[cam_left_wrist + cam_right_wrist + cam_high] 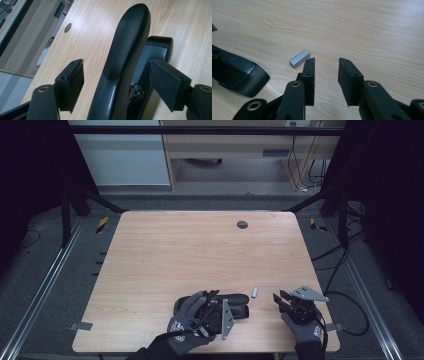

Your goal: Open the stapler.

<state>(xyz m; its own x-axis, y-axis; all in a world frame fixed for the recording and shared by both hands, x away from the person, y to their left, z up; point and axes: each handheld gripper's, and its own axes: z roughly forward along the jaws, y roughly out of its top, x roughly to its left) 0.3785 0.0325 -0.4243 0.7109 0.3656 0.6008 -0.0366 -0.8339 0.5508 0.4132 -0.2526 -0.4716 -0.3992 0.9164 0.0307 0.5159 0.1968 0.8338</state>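
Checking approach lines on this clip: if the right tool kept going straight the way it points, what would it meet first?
Probably bare table. The right tool has open jaws aimed at wood; the block of staples lies just outside one jaw, so it would likely be passed or brushed. Depth is unclear.

No legible text anywhere. Gloves on the left hand [187, 320] and right hand [306, 327] carry red-and-white logo patches at the cuff, too small to read. Stapler [125, 57], staple block [299, 59] and worktop [165, 255] bear no visible lettering, numbers or signs.
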